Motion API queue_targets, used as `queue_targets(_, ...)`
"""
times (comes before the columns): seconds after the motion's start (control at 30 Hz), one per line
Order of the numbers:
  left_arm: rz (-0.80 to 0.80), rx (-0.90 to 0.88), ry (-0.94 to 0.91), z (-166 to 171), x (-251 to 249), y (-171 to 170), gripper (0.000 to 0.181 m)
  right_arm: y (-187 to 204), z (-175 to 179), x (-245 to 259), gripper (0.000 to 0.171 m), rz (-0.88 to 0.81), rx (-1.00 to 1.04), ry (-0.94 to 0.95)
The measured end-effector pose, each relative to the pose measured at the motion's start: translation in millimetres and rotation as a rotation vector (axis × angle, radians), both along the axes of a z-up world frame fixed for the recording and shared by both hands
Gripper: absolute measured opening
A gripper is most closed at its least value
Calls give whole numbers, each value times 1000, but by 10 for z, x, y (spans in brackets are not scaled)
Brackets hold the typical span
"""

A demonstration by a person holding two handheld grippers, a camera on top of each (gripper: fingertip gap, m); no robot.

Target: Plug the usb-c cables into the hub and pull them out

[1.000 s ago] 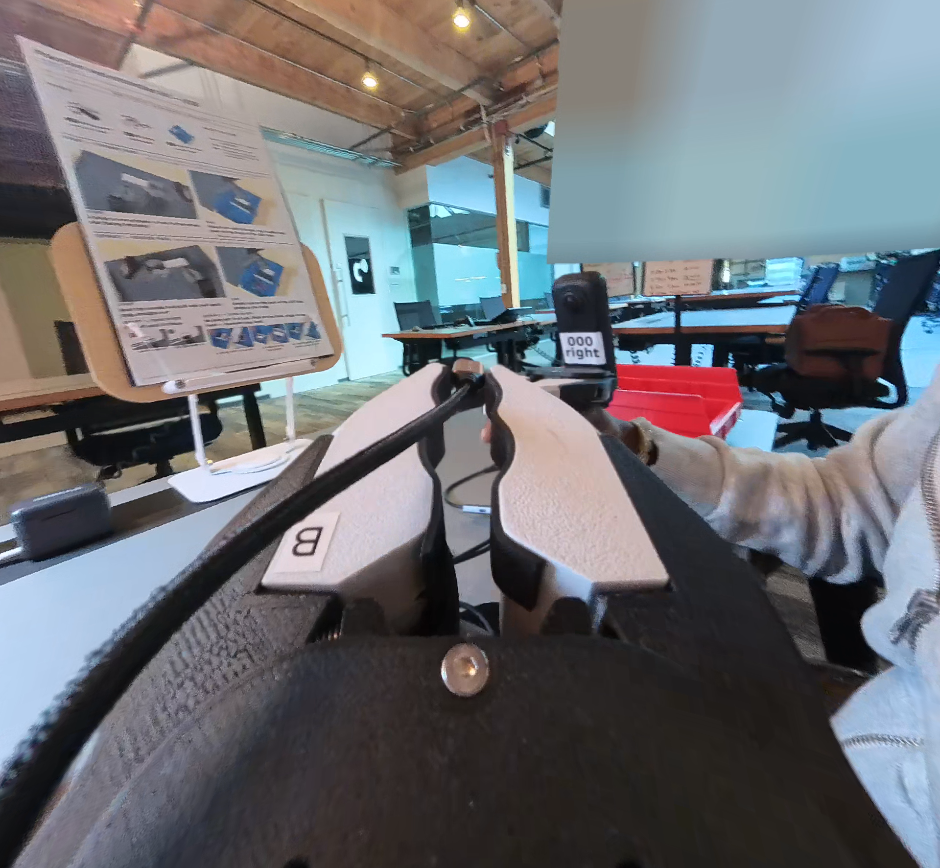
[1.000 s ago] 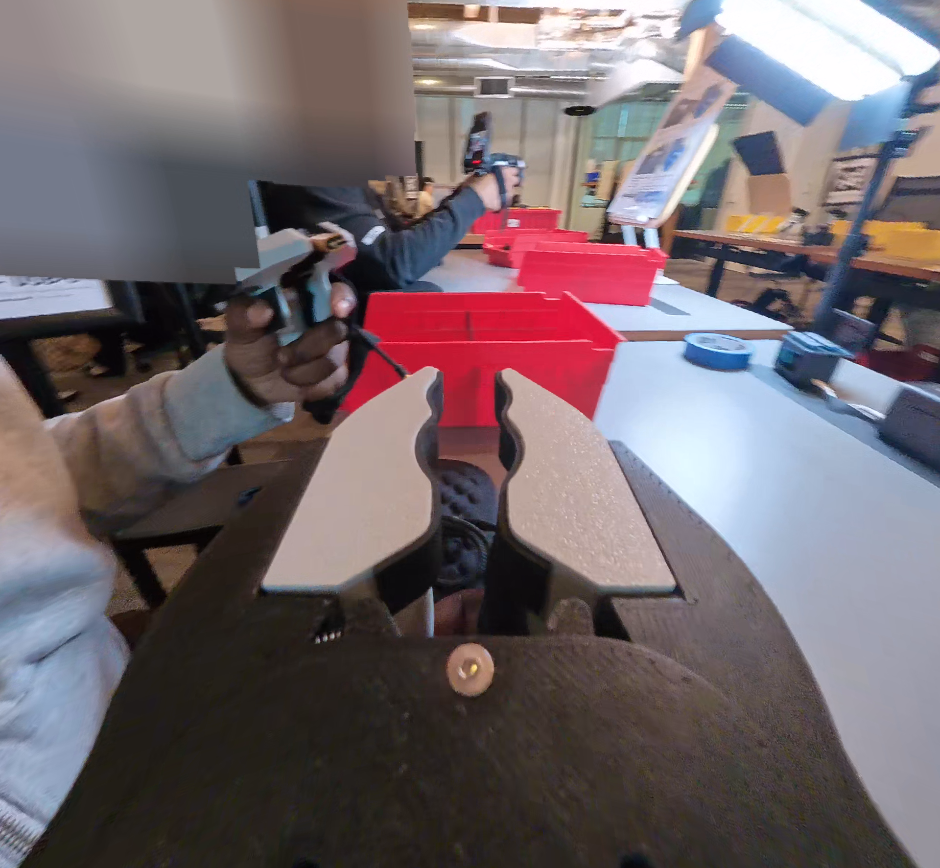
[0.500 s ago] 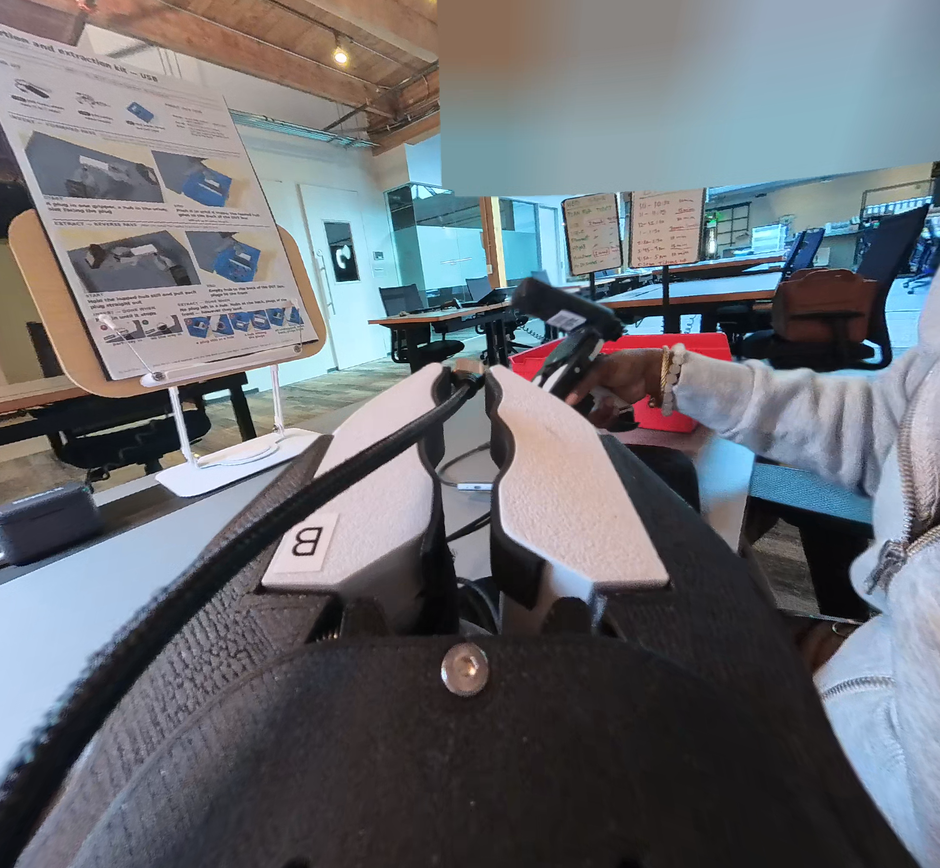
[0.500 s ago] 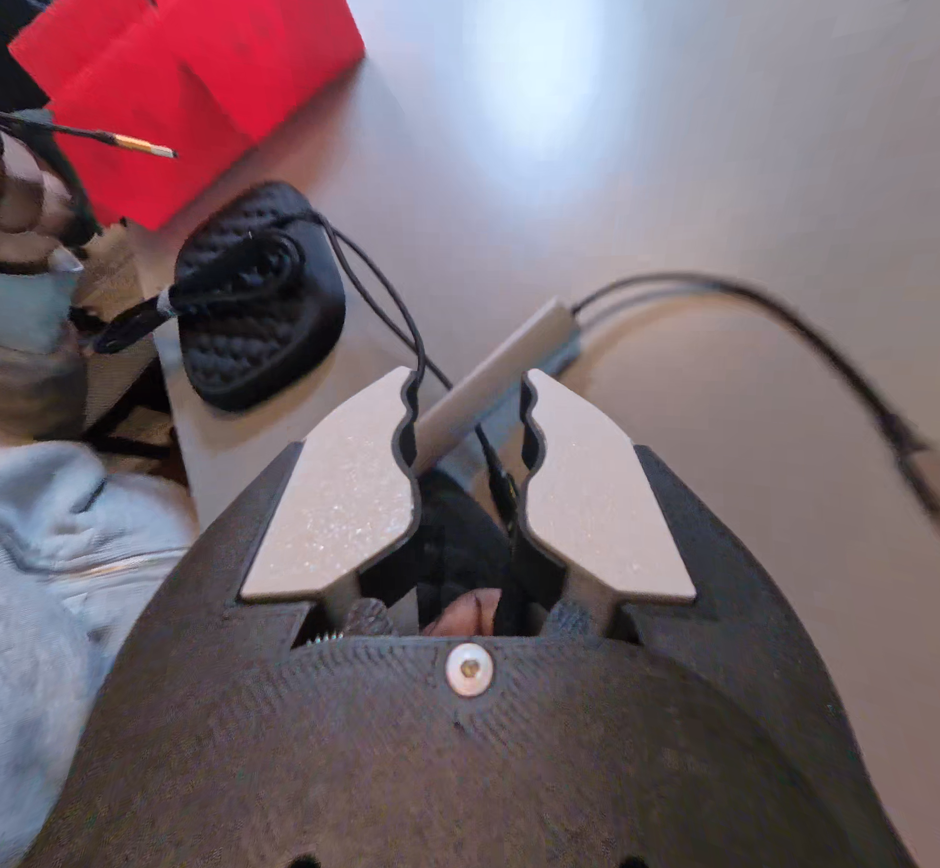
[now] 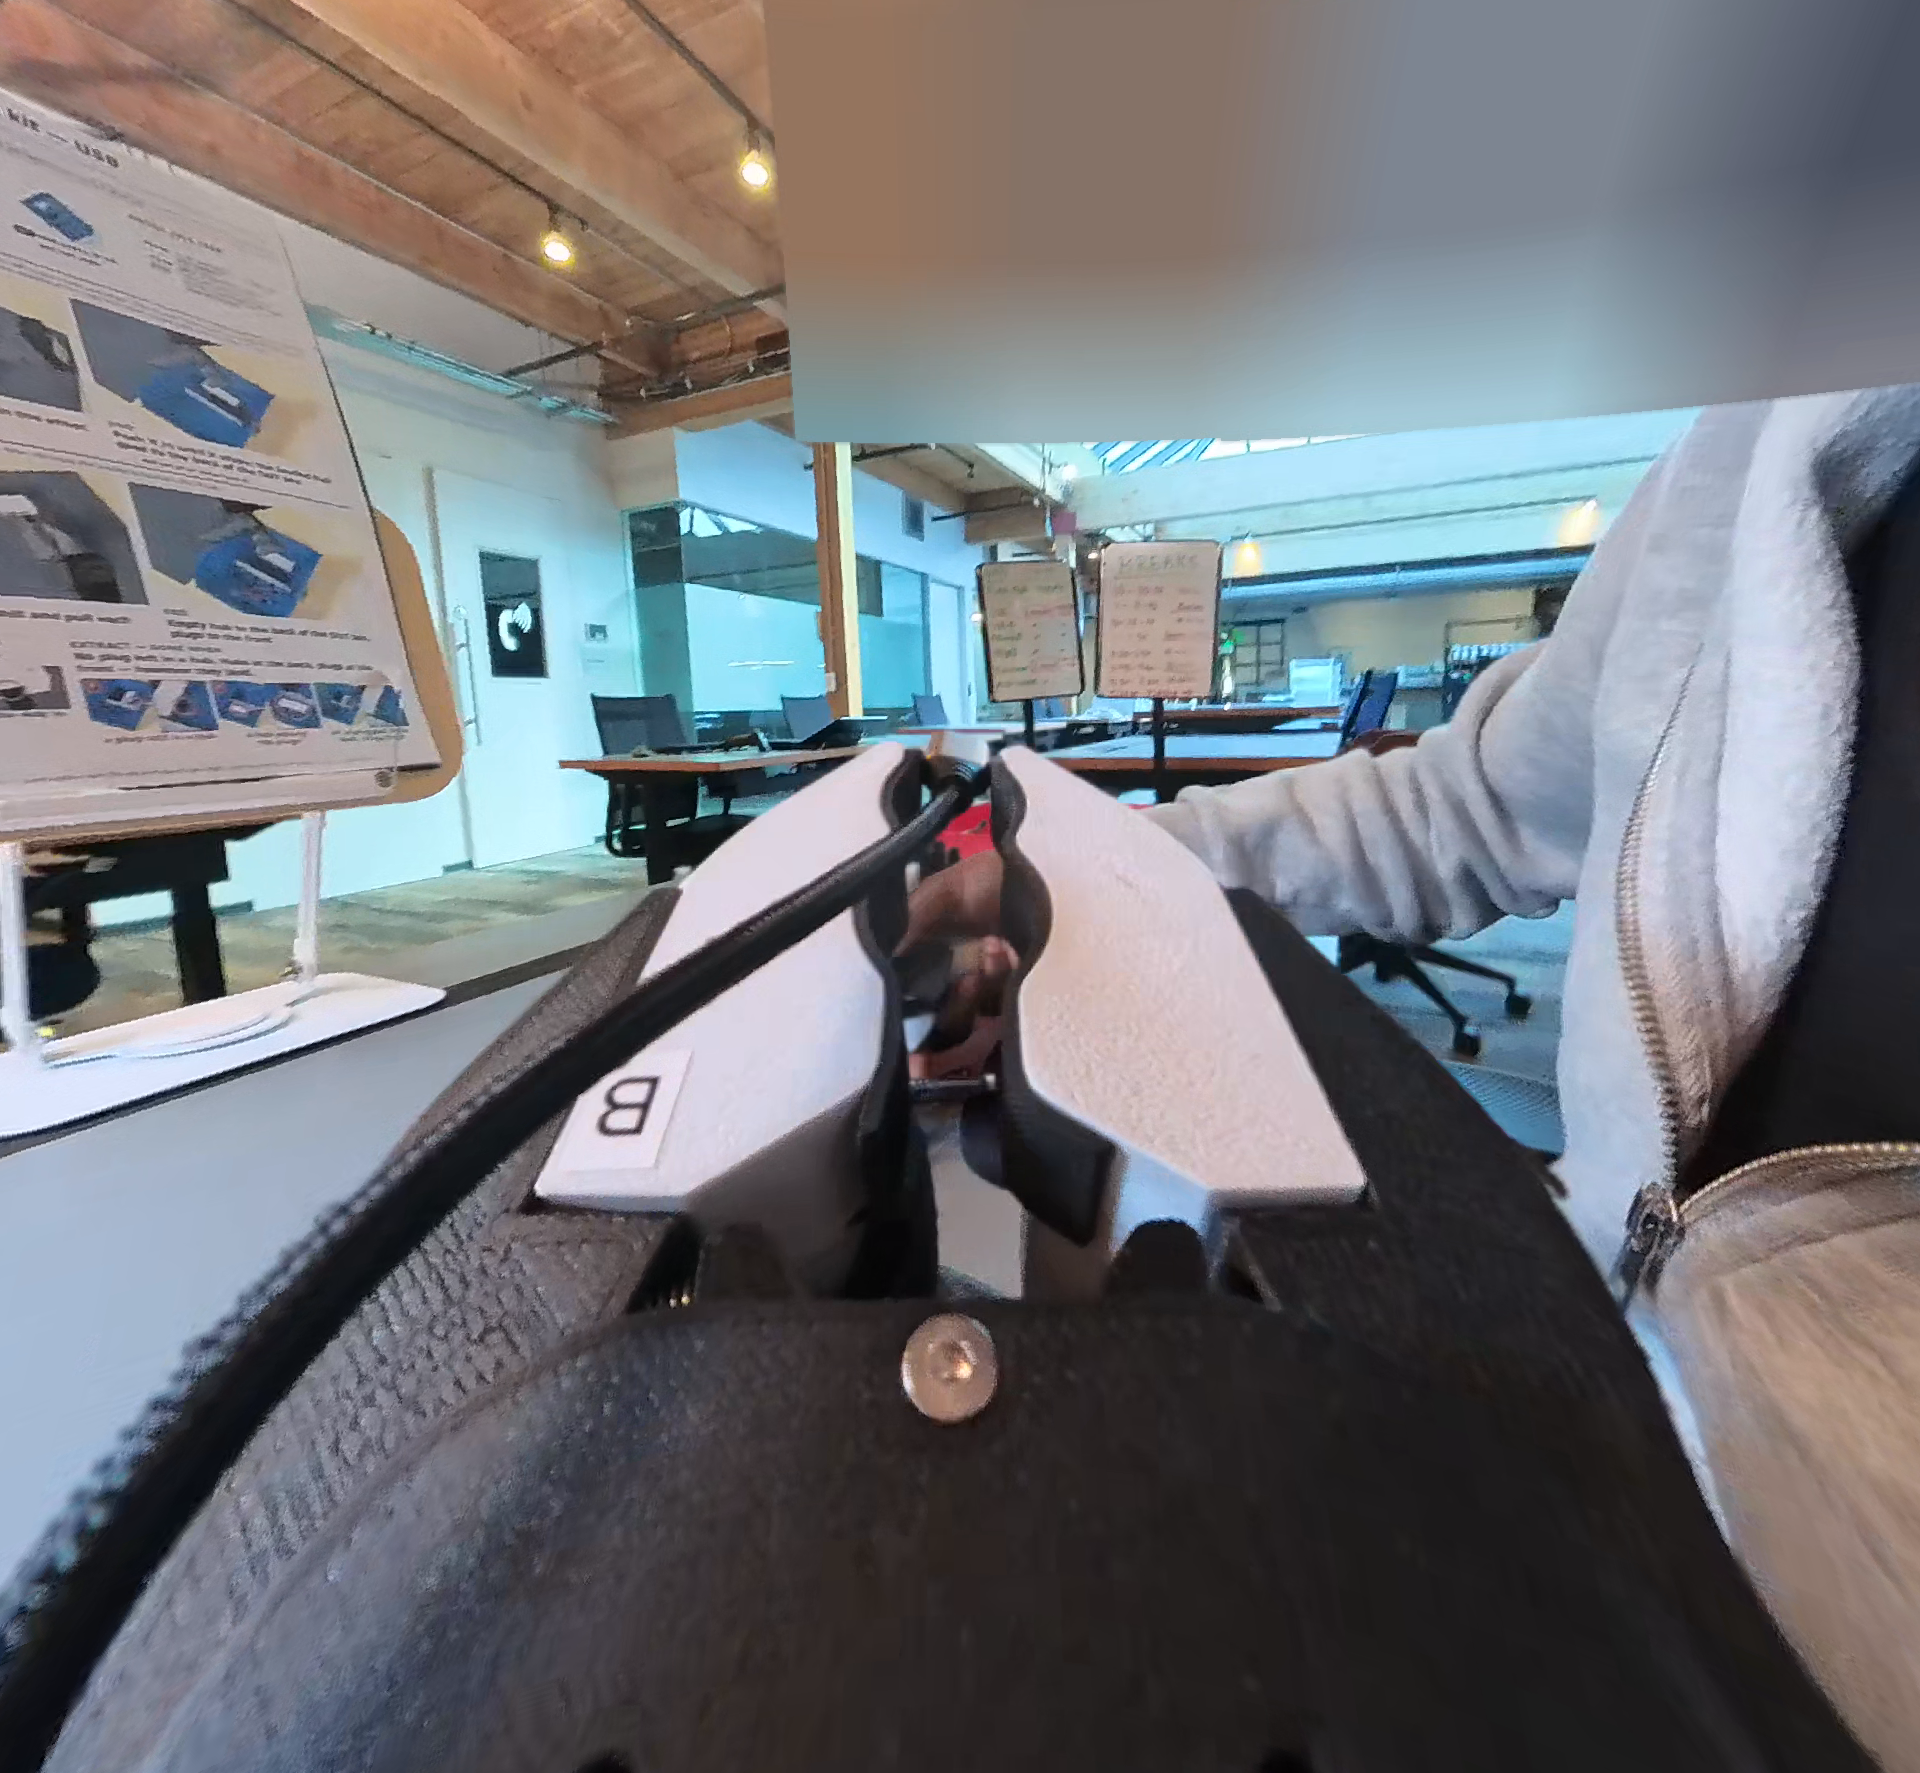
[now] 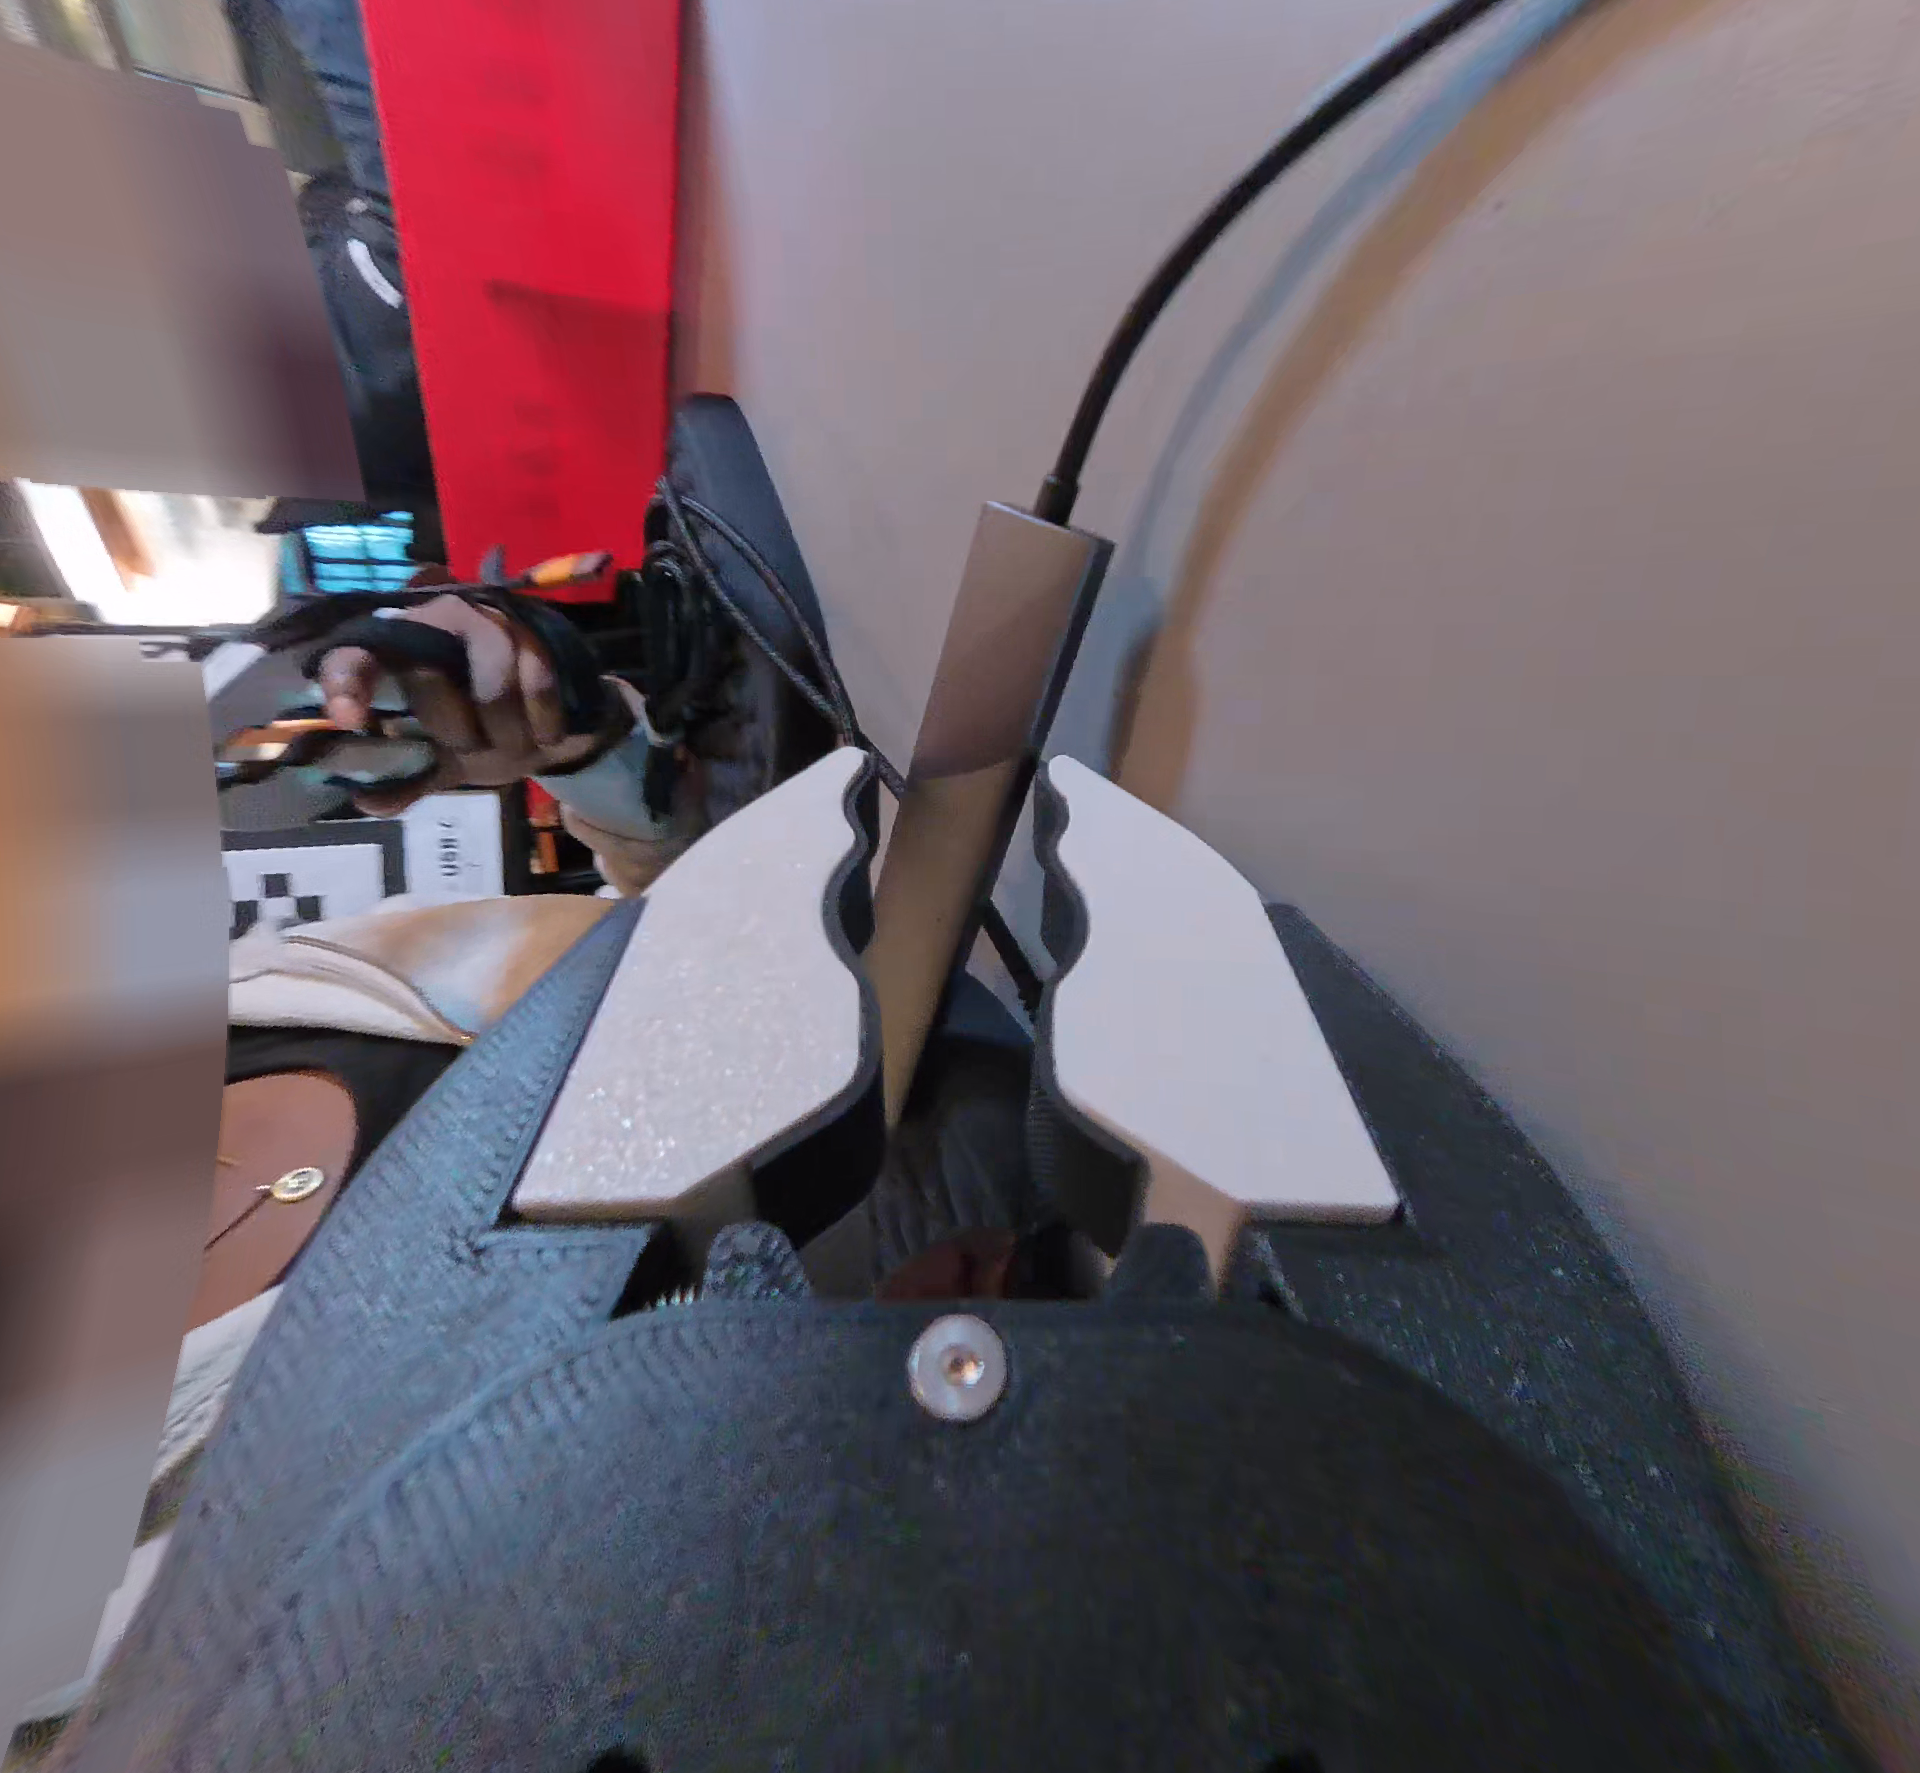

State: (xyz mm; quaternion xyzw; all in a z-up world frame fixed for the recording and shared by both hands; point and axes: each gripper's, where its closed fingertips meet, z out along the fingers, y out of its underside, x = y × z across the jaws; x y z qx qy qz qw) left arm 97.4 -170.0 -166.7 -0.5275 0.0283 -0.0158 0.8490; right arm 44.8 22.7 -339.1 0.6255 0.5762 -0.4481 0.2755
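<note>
Counts, left wrist view: 1 instruction board on stand (image 5: pixel 197 497), 2 whiteboards (image 5: pixel 1099 627), 3 lit ceiling spots (image 5: pixel 755 168), 1 black cable (image 5: pixel 727 954) across the fingers. Right wrist view: 1 grey hub (image 6: pixel 1003 684), 1 hub lead (image 6: pixel 1226 217), 1 red bin (image 6: pixel 530 196), 1 black pad (image 6: pixel 748 570), 1 coiled cable bundle (image 6: pixel 675 622), 1 hand (image 6: pixel 457 684). Grippers: 2, one per view (image 5: pixel 951 788) (image 6: pixel 956 793).
</note>
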Motion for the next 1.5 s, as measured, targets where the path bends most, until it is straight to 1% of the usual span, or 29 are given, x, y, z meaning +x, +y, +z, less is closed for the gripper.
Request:
queue_targets(0.07,-17,2,-7,-10,14,3,13,-27,-14,-45,22,-22,-28,-3)
queue_targets(0.13,-11,-9,3,-24,19,12,13,-46,14,-91,21,-53,-53,34)
queue_targets(0.23,7,-44,18,-77,17,55,13,-129,335,-119,20,-99,-169,181)
queue_targets(0.3,19,-70,22,-122,10,101,13,-165,580,-102,20,-133,-163,326)
queue_targets(0.37,19,-83,25,-137,31,150,13,-207,760,-34,19,-135,-17,543)
queue_targets(0.43,2,-83,16,-126,78,212,13,-270,841,108,19,-83,241,760)
queue_targets(0.5,-24,-88,-4,-121,134,299,13,-301,819,297,19,-7,517,854)
queue_targets(0.53,-38,-95,-6,-124,172,346,13,-296,772,421,20,45,624,830)
queue_targets(0.57,-53,-102,-4,-130,217,389,13,-268,715,565,20,97,701,763)
queue_targets(0.67,-106,-108,1,-146,349,491,13,-109,580,994,20,219,798,559)
queue_targets(0.7,-122,-106,0,-150,383,517,13,-20,508,1080,20,236,832,507)
queue_targets(0.73,-137,-104,-6,-155,411,541,13,31,446,1110,20,228,840,494)
queue_targets(0.77,-150,-102,-13,-163,430,565,13,-4,424,1117,20,216,792,523)
queue_targets(0.83,-170,-110,-30,-199,452,620,13,-155,466,1144,20,185,602,575)
queue_targets(0.9,-201,-177,-86,-309,460,738,13,-201,598,1081,20,80,428,613)
queue_targets(0.97,-153,-247,-114,-414,420,890,14,-226,803,970,19,-63,284,698)
queue_targets(1.0,-107,-275,-106,-457,390,965,13,-213,864,913,20,-116,288,752)
queue_targets(1.03,-56,-308,-98,-505,349,1042,13,-199,869,871,19,-132,363,816)
queue_targets(1.07,-20,-337,-86,-547,321,1113,13,-185,846,837,20,-125,483,887)
queue_targets(1.13,10,-339,-90,-564,297,1223,13,-206,819,805,20,-94,687,1009)
queue_targets(1.17,22,-338,-116,-568,274,1268,13,-228,825,796,20,-95,740,1052)
queue_targets(1.23,28,-339,-146,-591,261,1337,13,-268,841,797,20,-117,773,1104)
queue_targets(1.33,54,-353,-130,-625,266,1400,13,-292,824,823,20,-149,747,1142)
queue_targets(1.4,53,-364,-68,-625,310,1411,12,-296,803,858,20,-152,644,1090)
queue_targets(1.47,74,-324,127,-543,386,1361,12,-288,833,894,20,-162,469,967)
queue_targets(1.5,116,-325,234,-516,380,1336,12,-283,866,907,23,-158,383,904)
